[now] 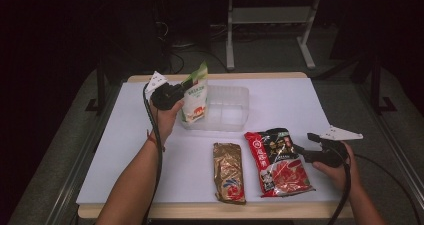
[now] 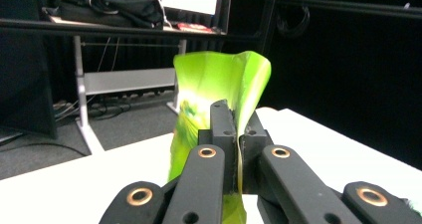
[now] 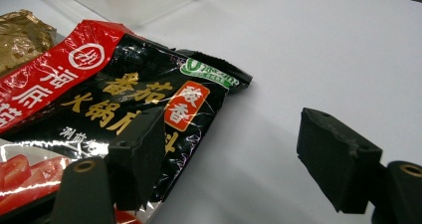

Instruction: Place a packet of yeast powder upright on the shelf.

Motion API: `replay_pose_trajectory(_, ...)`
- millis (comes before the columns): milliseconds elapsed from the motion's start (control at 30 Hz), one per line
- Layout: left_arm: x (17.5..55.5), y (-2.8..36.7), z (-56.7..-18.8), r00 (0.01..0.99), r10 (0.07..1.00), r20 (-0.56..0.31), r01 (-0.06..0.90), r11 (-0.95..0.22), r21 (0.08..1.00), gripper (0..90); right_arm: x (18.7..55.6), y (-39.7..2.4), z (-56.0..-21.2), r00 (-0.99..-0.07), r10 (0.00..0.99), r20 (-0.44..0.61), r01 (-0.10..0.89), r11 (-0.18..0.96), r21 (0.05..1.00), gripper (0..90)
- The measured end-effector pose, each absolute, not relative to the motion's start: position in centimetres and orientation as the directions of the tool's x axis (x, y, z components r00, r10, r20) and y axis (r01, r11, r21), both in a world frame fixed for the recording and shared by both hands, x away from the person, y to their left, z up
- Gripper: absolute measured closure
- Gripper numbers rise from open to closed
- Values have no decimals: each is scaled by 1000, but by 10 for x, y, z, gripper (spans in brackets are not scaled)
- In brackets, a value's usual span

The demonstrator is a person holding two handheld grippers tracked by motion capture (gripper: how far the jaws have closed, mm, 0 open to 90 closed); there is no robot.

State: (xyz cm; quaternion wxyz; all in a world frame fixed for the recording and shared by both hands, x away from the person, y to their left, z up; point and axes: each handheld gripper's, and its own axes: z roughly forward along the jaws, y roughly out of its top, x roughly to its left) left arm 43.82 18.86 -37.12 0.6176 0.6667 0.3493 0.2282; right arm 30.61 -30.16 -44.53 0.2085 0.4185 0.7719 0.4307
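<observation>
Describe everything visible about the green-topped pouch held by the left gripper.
The pouch is a glossy, flexible packet with a bright green top and a white front bearing green lettering and a small red-orange picture. It hangs roughly upright, its crinkled green top edge flared above the grip. The left gripper is shut on that top edge, its black fingers pinching the film. Its lower end sits at the near left corner of the clear plastic box; whether it rests inside cannot be told.

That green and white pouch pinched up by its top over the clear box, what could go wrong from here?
The left gripper pinches only the thin top edge of the green and white pouch, so it might slip or swing and catch the clear box rim. The open right gripper sits at the red and black packet and may nudge it.
</observation>
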Motion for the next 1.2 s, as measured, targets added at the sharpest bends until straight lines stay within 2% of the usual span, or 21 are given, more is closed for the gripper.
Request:
replay_pose_trajectory(333,434,200,-374,643,757,-111,197,-24,980,875,306,-302,-446,-562,827,36,468,281,838,266)
replay_pose_trajectory(1200,410,221,-371,659,752,8,158,-149,976,784,305,-300,-445,-563,826,23,471,298,830,273)
